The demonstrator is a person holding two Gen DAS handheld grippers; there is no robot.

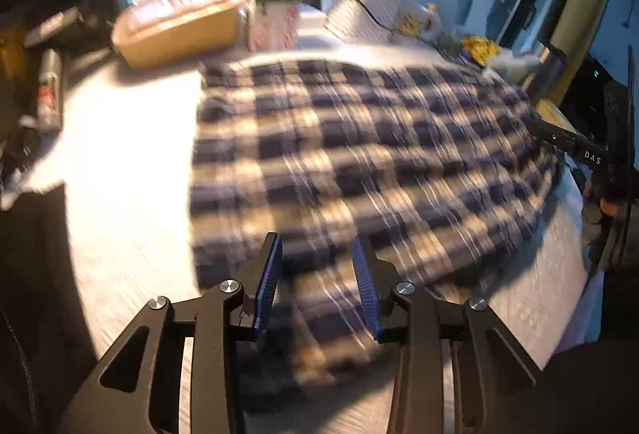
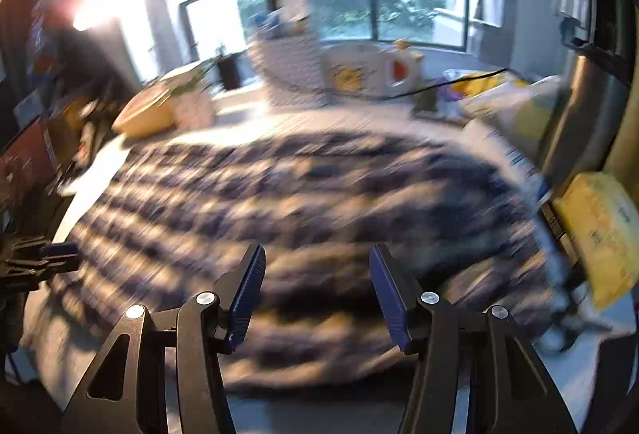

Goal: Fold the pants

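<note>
Blue-and-cream plaid pants [image 1: 359, 138] lie spread flat over the white table [image 1: 127, 154], blurred by motion. My left gripper [image 1: 315, 238] hovers over their near edge, its blue pads [image 1: 267, 282] apart with nothing pressed between them. In the right wrist view the same pants [image 2: 299, 194] fill the middle, and my right gripper [image 2: 318, 248] stands open above their near side, holding nothing. The right gripper [image 1: 579, 150] also shows at the pants' right edge in the left wrist view. At the far left of the right wrist view sits the left gripper [image 2: 52, 254].
Behind the pants stand a tan box [image 1: 179, 26], a white carton [image 1: 275, 10] and a patterned white bag [image 2: 291, 70]. A spray can [image 1: 50, 90] lies at the left edge. A yellow package [image 2: 599, 230] sits at the right. A window with a railing is beyond.
</note>
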